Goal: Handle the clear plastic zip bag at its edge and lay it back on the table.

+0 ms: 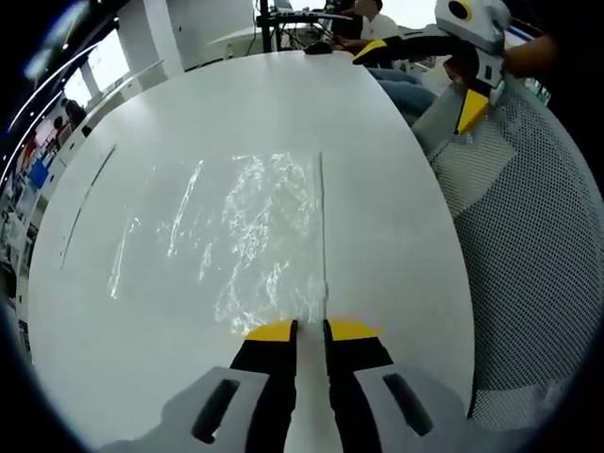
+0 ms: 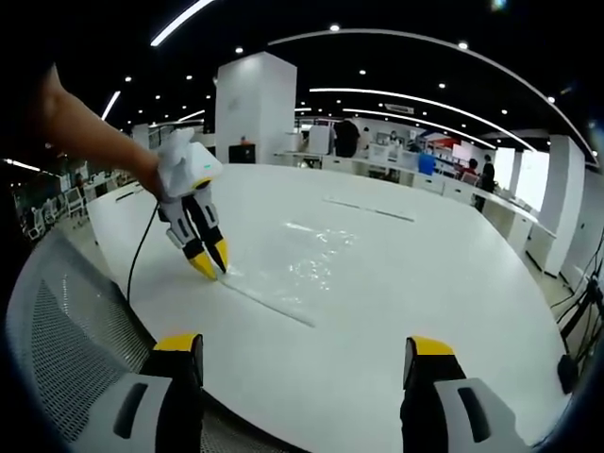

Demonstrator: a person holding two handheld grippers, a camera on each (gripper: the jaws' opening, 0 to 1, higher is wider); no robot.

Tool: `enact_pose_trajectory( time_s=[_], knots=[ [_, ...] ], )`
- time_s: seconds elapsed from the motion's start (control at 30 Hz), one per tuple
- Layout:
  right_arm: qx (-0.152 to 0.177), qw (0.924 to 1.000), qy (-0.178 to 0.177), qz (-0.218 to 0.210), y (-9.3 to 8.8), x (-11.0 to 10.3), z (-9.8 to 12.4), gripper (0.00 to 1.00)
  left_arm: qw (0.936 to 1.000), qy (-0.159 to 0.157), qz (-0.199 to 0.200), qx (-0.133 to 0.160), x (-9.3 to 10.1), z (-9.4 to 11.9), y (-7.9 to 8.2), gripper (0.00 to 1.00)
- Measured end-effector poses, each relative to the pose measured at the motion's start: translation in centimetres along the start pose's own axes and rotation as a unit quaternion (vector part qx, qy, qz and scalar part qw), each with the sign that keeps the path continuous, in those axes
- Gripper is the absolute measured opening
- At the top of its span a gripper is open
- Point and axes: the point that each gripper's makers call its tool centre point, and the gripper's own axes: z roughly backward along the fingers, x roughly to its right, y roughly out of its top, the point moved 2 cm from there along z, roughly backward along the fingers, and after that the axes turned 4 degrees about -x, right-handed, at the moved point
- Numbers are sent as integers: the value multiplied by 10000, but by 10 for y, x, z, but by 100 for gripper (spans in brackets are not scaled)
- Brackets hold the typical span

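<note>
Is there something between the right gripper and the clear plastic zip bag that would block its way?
Nothing visible does. The right gripper is open and held off the table's near edge, over a mesh chair back. Only bare white table lies between it and the zip bag. The left gripper is at the bag's near corner, off to one side.

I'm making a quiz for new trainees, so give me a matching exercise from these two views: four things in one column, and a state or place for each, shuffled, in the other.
Things:
1. left tool
2. right tool
3. clear zip bag
4. mesh chair

States or places:
A. lying flat on the white table
B. jaws wide apart, holding nothing
C. beside the table's edge
D. jaws nearly together at the bag's edge

Pairs: 1-D, 2-B, 3-A, 4-C
</note>
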Motion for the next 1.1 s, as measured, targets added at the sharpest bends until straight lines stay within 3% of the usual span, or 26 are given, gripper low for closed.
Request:
enact_pose_trajectory(
  time_s=[0.3,0.6,1.1],
  knots=[
    [-33,10000,19,7,-1,0,0,87,9999,-106,131,8,-3,-4,-2,2],
    [-5,10000,12,36,2,-2,1,86,9995,-106,-281,93,2,-2,0,0],
    [-17,9998,-3,216,3,-2,1,81,9991,-182,-377,10,15,11,-8,0]
  ],
)
